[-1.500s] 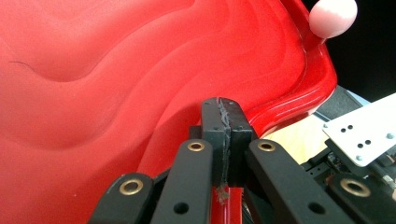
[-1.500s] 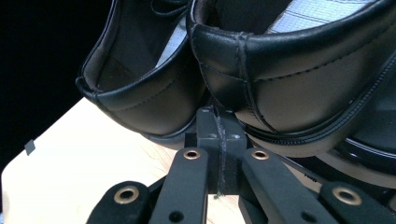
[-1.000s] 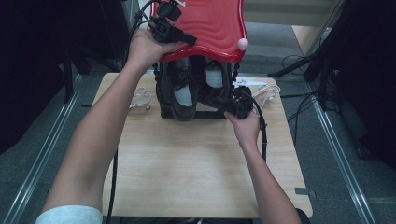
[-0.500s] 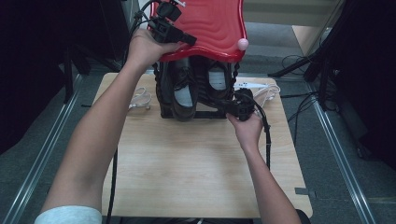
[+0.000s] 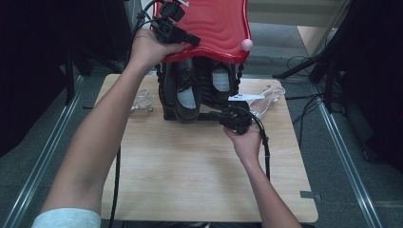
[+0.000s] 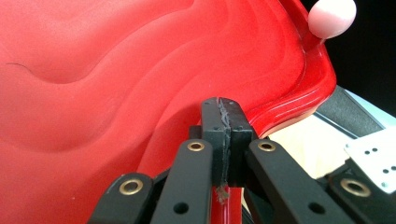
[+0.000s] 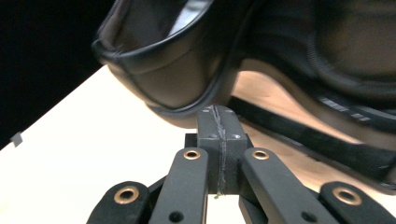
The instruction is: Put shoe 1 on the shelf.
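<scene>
Pinching the red lid (image 5: 214, 28), the left gripper (image 5: 190, 39) is clamping its edge; the right gripper (image 5: 215, 115) (jaws together) is nosing against the black shoe (image 5: 183, 97) near the table's (image 5: 190, 171) far edge.

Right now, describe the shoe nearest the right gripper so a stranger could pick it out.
At the far edge of the wooden table stands a black rack under a red wavy tray. Two black shoes sit in it, heels toward the person. The left shoe, laced and lower, reaches nearest the right gripper.
</scene>
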